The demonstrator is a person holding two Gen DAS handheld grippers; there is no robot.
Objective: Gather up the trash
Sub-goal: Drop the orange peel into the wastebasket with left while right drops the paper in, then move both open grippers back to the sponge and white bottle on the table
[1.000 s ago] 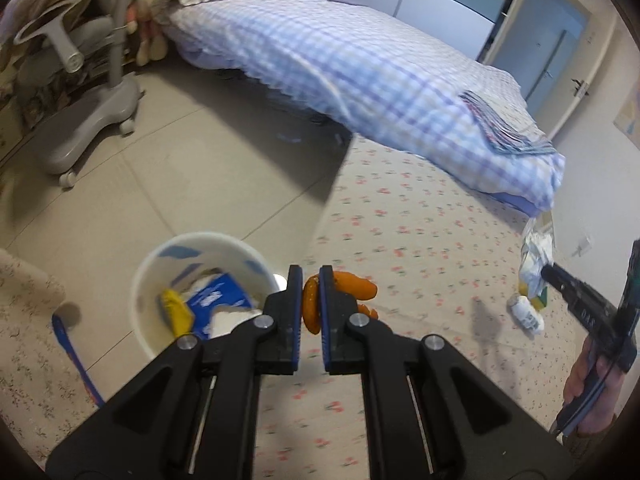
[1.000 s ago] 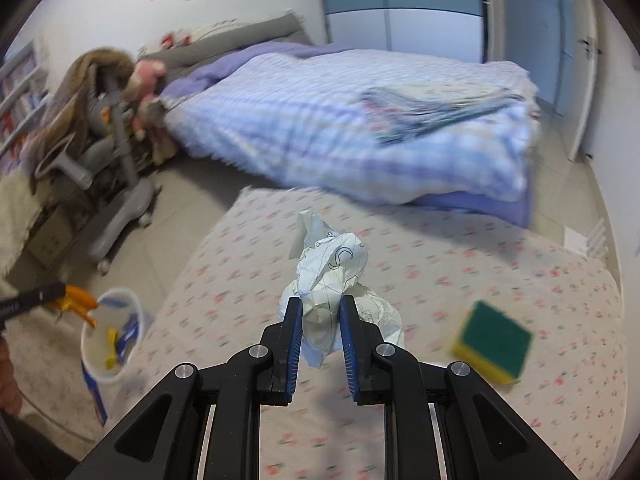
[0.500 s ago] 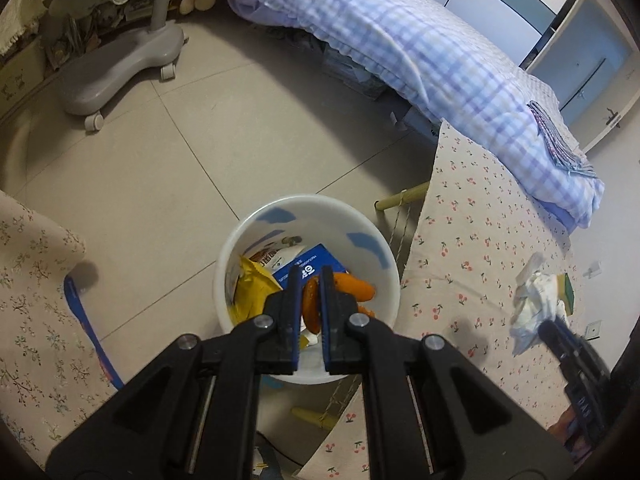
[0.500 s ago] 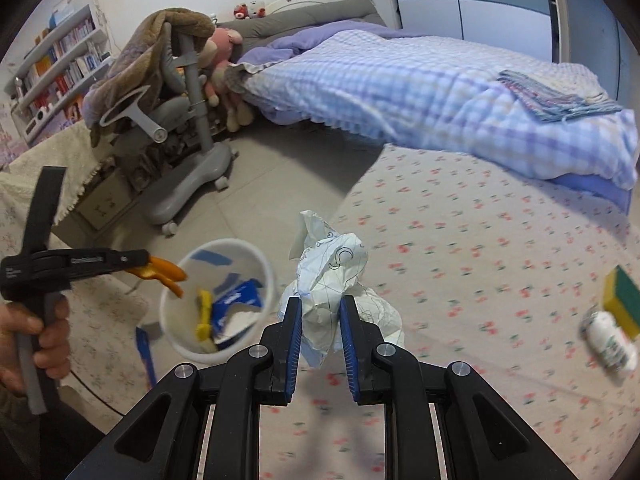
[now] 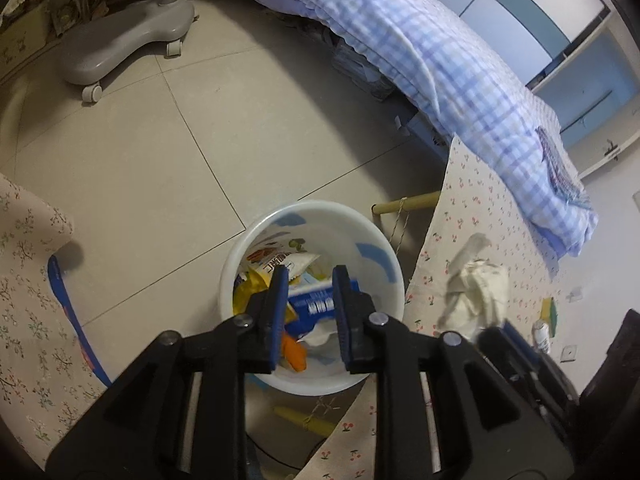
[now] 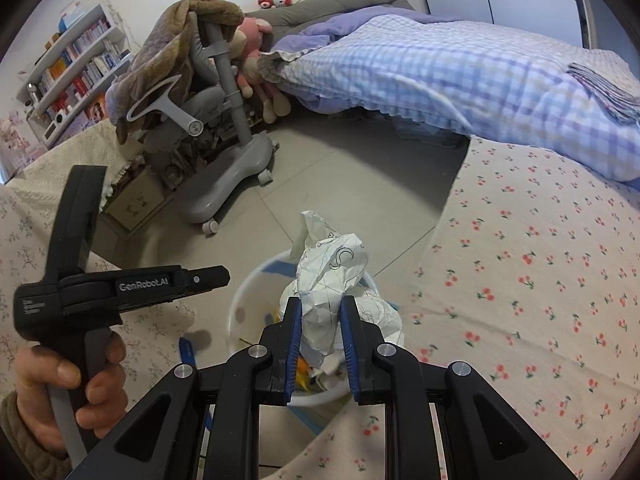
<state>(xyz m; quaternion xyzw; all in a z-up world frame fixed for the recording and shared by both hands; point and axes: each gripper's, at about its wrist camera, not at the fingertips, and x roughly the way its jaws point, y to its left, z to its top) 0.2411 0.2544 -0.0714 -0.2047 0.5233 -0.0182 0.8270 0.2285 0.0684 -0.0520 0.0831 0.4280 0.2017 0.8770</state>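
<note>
The white bin stands on the floor by the table's edge, holding wrappers and a blue packet. My left gripper hangs over it, pointing down; its jaws are opening with nothing between them. An orange scrap lies in the bin below. My right gripper is shut on a crumpled white paper above the bin. In the right wrist view a hand holds the left gripper to the bin's left. The paper also shows in the left wrist view.
The cherry-print tablecloth lies to the right, with a sponge and a small bottle on it. A floral cloth is at the left. A grey wheeled chair base and a checked bed stand beyond.
The left gripper moved from the table over the bin and let go of the orange scrap, which now lies inside. The right gripper carried the paper left to above the bin.
</note>
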